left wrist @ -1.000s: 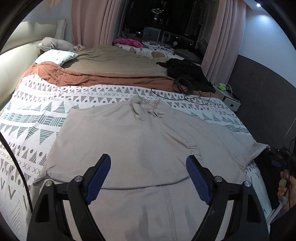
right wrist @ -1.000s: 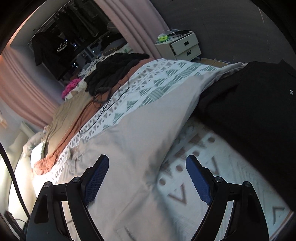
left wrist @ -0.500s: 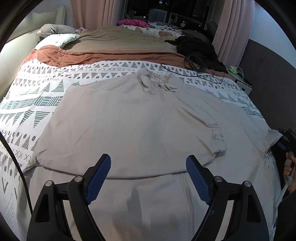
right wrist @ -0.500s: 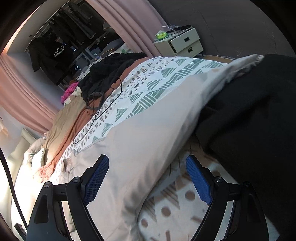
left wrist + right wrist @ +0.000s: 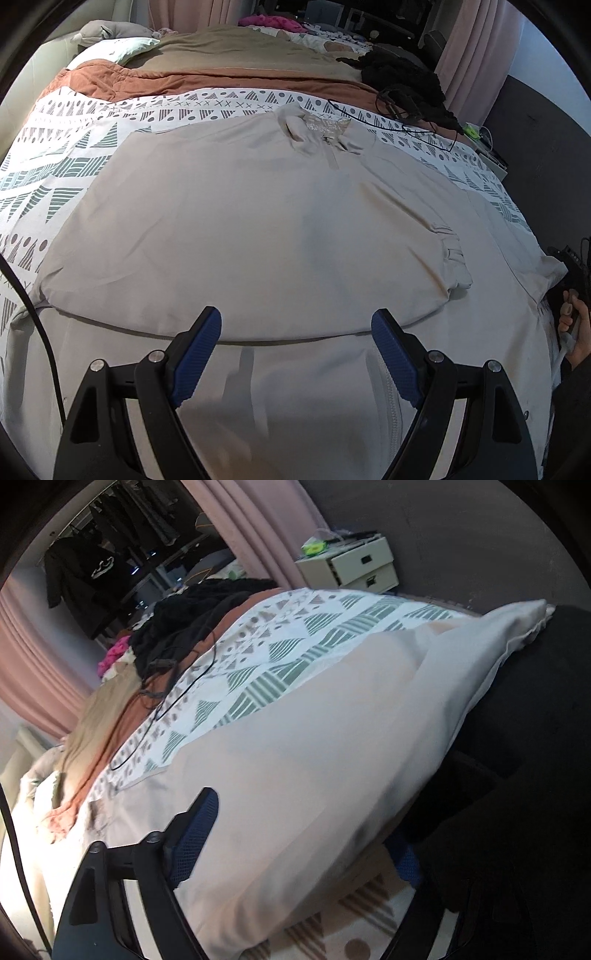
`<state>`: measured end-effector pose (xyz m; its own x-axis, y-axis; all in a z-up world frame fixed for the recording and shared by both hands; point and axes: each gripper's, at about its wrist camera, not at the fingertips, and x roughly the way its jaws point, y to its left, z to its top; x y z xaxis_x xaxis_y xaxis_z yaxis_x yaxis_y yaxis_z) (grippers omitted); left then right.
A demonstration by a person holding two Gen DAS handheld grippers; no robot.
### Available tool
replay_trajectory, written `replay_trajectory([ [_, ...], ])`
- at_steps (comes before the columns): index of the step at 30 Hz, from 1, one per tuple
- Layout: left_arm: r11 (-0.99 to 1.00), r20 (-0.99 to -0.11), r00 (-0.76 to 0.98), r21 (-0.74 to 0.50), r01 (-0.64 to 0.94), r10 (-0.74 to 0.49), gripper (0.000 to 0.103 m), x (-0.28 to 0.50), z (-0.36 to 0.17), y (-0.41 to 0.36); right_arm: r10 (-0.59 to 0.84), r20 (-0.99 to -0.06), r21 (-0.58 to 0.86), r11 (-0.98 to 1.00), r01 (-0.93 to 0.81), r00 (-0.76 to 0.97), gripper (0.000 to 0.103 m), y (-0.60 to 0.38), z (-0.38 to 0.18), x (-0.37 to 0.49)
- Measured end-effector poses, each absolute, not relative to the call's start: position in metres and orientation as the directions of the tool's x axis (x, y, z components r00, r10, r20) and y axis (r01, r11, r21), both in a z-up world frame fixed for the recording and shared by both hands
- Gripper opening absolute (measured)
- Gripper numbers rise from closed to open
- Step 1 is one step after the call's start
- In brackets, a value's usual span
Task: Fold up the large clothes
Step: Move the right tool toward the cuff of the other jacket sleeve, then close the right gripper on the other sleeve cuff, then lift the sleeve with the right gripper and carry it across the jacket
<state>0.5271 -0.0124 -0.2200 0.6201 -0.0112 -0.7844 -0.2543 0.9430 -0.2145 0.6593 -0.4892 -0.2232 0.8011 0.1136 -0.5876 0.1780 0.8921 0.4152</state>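
Note:
A large beige garment (image 5: 258,229) lies spread on the patterned bed cover (image 5: 74,158), collar at the far side and its upper half folded over the lower. My left gripper (image 5: 295,354) hovers open just above the fold's near edge, with nothing pinched. In the right wrist view the garment's side part (image 5: 314,738) bulges up between the fingers of my right gripper (image 5: 301,849). That gripper's jaws are closing, but I see no pad pressing on the cloth. Its right pad (image 5: 406,860) is half hidden by dark cloth.
A black cloth (image 5: 517,738) lies at the bed's right edge beside the garment. A pile of black clothes (image 5: 402,77) and a thin cable (image 5: 406,125) sit at the far right. A brown blanket (image 5: 221,79), a pillow (image 5: 122,48) and a white nightstand (image 5: 354,565) are farther off. A hand (image 5: 576,325) shows at the right rim.
My left gripper has sunk closer to the garment and tipped down. My right gripper has slid in over the garment's side, its jaws have narrowed, and the cloth now lies between them.

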Motion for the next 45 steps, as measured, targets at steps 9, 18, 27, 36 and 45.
replay_trajectory([
  [9, 0.935, -0.767, 0.641, -0.245, -0.256, -0.026, 0.085, 0.523, -0.213, -0.003, 0.142, -0.539, 0.467, 0.871, 0.154, 0.83, 0.005, -0.492, -0.213, 0.635],
  [18, 0.93, -0.755, 0.654, -0.278, -0.24, -0.057, 0.085, 0.52, -0.208, 0.005, 0.259, -0.415, 0.471, 0.881, -0.038, 0.872, 0.002, -0.451, -0.175, 0.604],
  [27, 0.916, -0.721, 0.685, -0.338, -0.216, -0.104, 0.085, 0.511, -0.194, 0.018, 0.358, -0.415, 0.409, 0.895, -0.18, 0.836, 0.002, -0.38, -0.157, 0.585],
  [36, 0.891, -0.69, 0.708, -0.406, -0.204, -0.153, 0.085, 0.502, -0.183, 0.04, 0.409, -0.493, 0.394, 0.892, -0.222, 0.768, 0.002, -0.325, -0.175, 0.594],
  [45, 0.856, -0.657, 0.731, -0.473, -0.208, -0.185, 0.085, 0.497, -0.178, 0.056, 0.422, -0.653, 0.433, 0.889, -0.148, 0.629, 0.003, -0.277, -0.234, 0.627],
])
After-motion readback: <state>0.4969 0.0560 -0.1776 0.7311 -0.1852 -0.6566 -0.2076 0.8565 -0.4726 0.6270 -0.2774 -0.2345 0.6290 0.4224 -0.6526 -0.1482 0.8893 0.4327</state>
